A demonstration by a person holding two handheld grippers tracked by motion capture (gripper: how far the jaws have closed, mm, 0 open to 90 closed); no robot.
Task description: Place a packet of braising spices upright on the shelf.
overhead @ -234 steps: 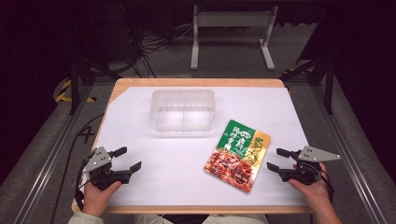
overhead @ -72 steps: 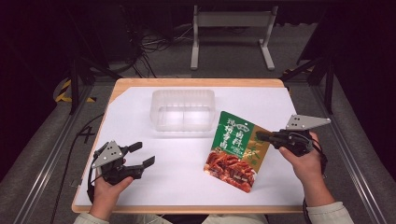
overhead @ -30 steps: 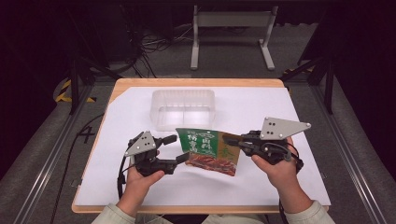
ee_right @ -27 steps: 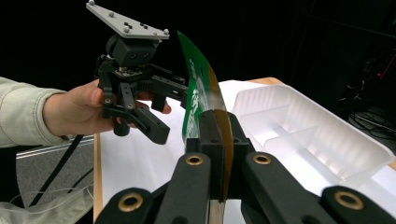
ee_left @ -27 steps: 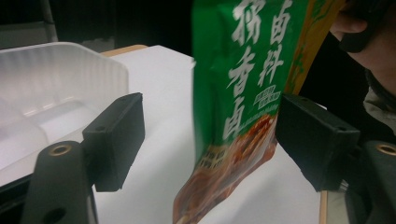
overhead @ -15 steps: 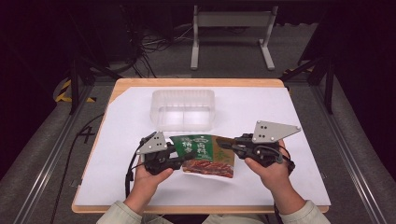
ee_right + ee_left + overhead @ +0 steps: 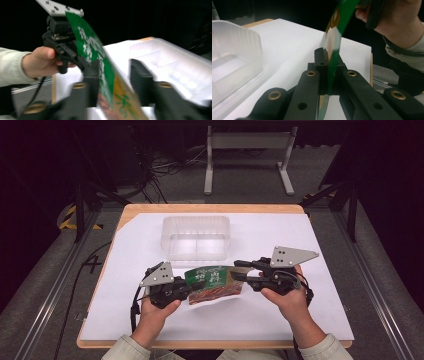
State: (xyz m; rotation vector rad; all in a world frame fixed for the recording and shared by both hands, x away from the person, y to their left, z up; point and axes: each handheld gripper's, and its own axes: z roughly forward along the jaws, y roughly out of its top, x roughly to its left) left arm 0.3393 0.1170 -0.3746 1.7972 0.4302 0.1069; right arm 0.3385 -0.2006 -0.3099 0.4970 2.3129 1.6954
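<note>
Now we see the clear plastic tub [image 7: 195,237] just beyond both claws; the green snack pouch [image 7: 214,281] hangs between them, the left gripper [image 7: 189,289] clamped on it, the right gripper [image 7: 239,271] having just opened, jaws apart around its end.

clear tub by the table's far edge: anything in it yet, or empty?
Empty. The high view shows only the bare bottom of the clear tub; the green packet is outside it, held above the white sheet between the two grippers.
</note>
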